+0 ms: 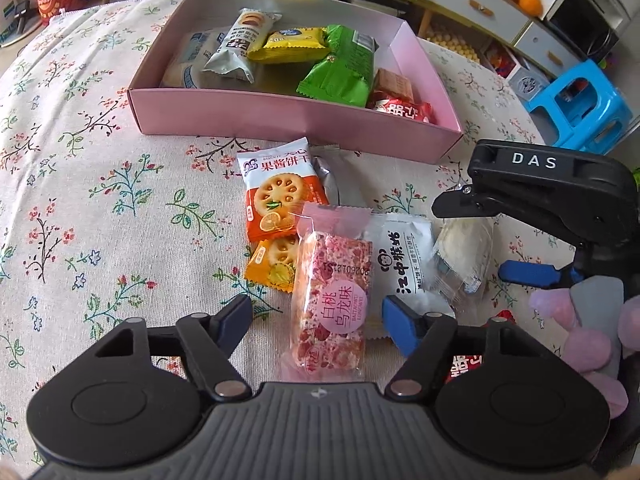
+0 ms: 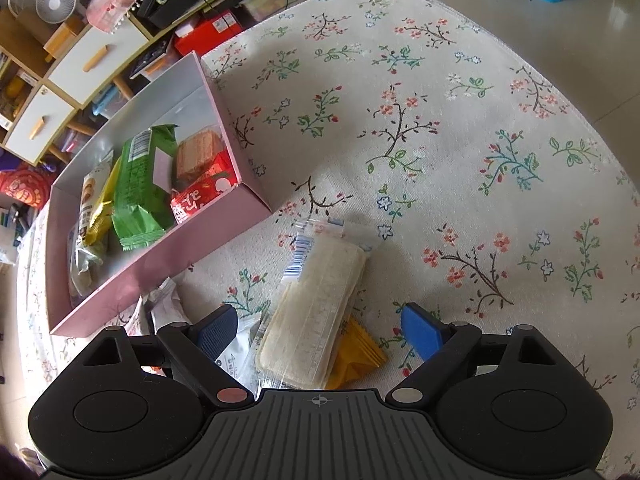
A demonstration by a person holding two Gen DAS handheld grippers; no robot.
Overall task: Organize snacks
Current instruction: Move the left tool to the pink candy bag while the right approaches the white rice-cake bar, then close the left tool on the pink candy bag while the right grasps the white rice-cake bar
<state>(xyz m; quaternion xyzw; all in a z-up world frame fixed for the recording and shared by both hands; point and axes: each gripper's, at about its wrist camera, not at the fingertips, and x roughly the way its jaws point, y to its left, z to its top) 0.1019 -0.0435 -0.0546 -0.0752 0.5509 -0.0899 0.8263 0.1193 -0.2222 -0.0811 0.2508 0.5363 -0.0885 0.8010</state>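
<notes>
A pink box [image 1: 280, 114] on the floral cloth holds several snack packets; it also shows in the right wrist view [image 2: 160, 264]. Loose snacks lie in front of it. My left gripper [image 1: 318, 320] is open, its fingers either side of a pink nougat bar [image 1: 332, 304]. Beside the bar lie orange jam-biscuit packets [image 1: 280, 196] and a white biscuit packet [image 1: 404, 260]. My right gripper [image 2: 322, 328] is open around a clear-wrapped pale wafer [image 2: 316, 304]; the wafer also shows in the left wrist view [image 1: 464, 252], under the right gripper's body [image 1: 560, 200].
A yellow packet [image 2: 356, 352] lies under the wafer. A silver packet [image 1: 328, 176] sits behind the orange ones. A blue plastic stool [image 1: 580, 104] and white drawers [image 1: 480, 4] stand past the cloth's far edge. Bare floral cloth [image 2: 460, 140] spreads to the right.
</notes>
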